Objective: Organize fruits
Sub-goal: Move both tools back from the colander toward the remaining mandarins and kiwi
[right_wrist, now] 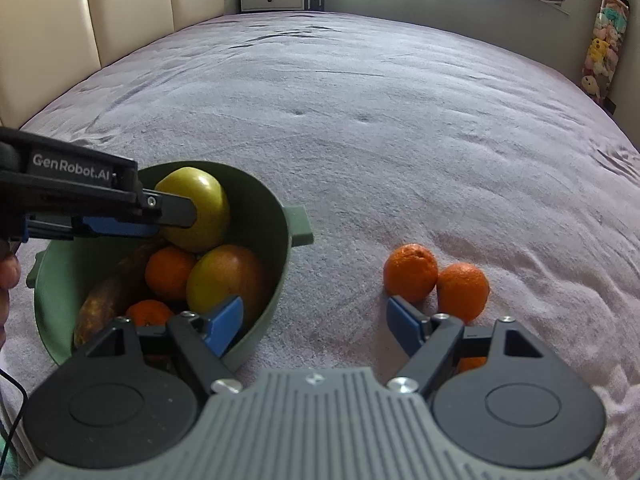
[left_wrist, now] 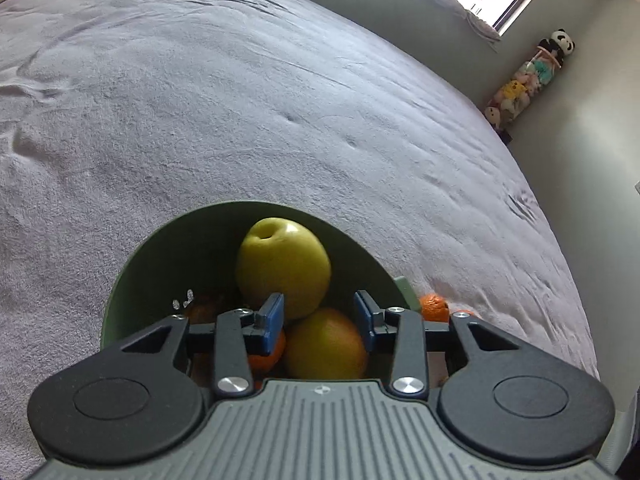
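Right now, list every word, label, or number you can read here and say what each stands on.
"GenRobot.AI": white letters on the black side of the left claw's body, above the bowl.
Small white marks inside the bowl wall: too small to read.
Nothing else carries readable text.

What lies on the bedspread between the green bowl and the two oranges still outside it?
Nothing: in the right wrist view the stretch of bedspread between the green bowl and the two oranges is bare.
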